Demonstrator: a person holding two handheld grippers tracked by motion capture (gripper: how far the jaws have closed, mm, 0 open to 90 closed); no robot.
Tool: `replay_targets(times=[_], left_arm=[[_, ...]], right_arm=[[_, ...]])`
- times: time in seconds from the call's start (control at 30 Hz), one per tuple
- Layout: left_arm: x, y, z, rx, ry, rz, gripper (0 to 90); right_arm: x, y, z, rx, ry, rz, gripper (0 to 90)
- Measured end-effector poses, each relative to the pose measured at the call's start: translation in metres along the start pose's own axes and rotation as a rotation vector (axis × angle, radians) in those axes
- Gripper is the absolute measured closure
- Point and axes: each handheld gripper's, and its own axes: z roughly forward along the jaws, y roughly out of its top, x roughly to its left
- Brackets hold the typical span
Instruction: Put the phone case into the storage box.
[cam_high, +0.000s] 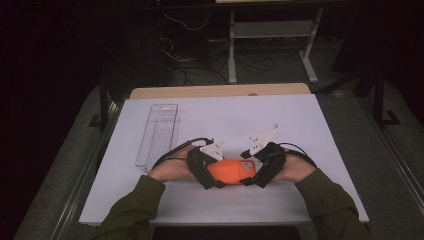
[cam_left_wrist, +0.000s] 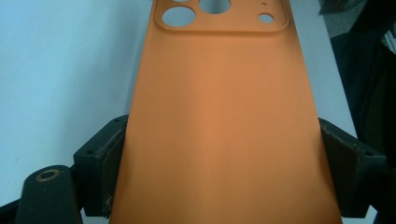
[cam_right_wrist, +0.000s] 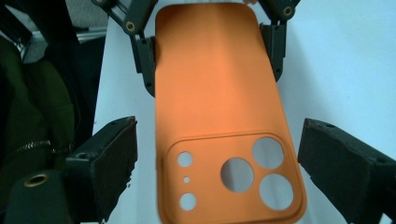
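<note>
At table centre, high view: orange case (cam_high: 231, 171) lies crosswise between two grippers, just above the white table (cam_high: 280, 115), near its 6 o'clock edge.
Left gripper (cam_high: 216, 175): clamped on the case's plain end; its own view shows both pads pressed against the case's long edges (cam_left_wrist: 224, 116), at 9 and 3 o'clock.
Right gripper (cam_high: 252, 175): jaws spread wide, standing apart from the case on both sides; it holds nothing.
Right gripper view: camera-cutout end of the case (cam_right_wrist: 219, 116) lies nearest, between the parted pads; the left gripper (cam_right_wrist: 208, 42) grips the far end at 12 o'clock.
Cutouts: three large holes and three small ones, counted in the right gripper view; the high view blurs them.
Count: one case, two grippers, one tray.
Tray (cam_high: 159, 134): clear, long, at 10 o'clock from the case, well apart.
Obstruction: gripper bodies and hands cover both case ends from above.
Background: desk frame (cam_high: 272, 45) and cables on the dark floor at 12 o'clock.
</note>
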Motion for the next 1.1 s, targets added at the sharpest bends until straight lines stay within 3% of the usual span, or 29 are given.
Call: replay_targets(times=[0.27,0.43,0.73,0.87,0.97,1.0,1.03,1.07,1.1], left_arm=[[0.004,0.0,-0.002,-0.008,0.045,-0.042,15.3],[0.008,-0.001,-0.002,-0.014,0.089,-0.094,15.3],[0.012,-0.003,-0.002,-0.005,0.121,-0.183,15.3],[0.014,-0.004,-0.001,-0.012,0.157,-0.238,15.3],[0.015,-0.005,-0.001,-0.008,0.173,-0.254,15.3],[0.015,-0.005,-0.001,-0.01,0.18,-0.264,15.3],[0.016,-0.006,-0.001,-0.013,0.186,-0.276,15.3],[0.016,-0.007,-0.001,-0.016,0.2,-0.289,15.3],[0.016,-0.007,-0.001,-0.016,0.2,-0.289,15.3]], right_arm=[[-0.002,-0.002,-0.006,-0.017,-0.024,0.031,11.0],[-0.003,-0.003,-0.012,-0.031,-0.051,0.052,10.9],[-0.005,-0.006,-0.016,-0.041,-0.105,0.09,10.1],[-0.008,-0.011,-0.019,-0.059,-0.15,0.157,10.0],[-0.01,-0.014,-0.02,-0.067,-0.174,0.188,9.9],[-0.013,-0.017,-0.022,-0.063,-0.193,0.235,10.0],[-0.013,-0.017,-0.022,-0.063,-0.193,0.235,10.0],[-0.013,-0.02,-0.023,-0.062,-0.217,0.291,10.1],[-0.013,-0.02,-0.023,-0.062,-0.217,0.291,10.1]])
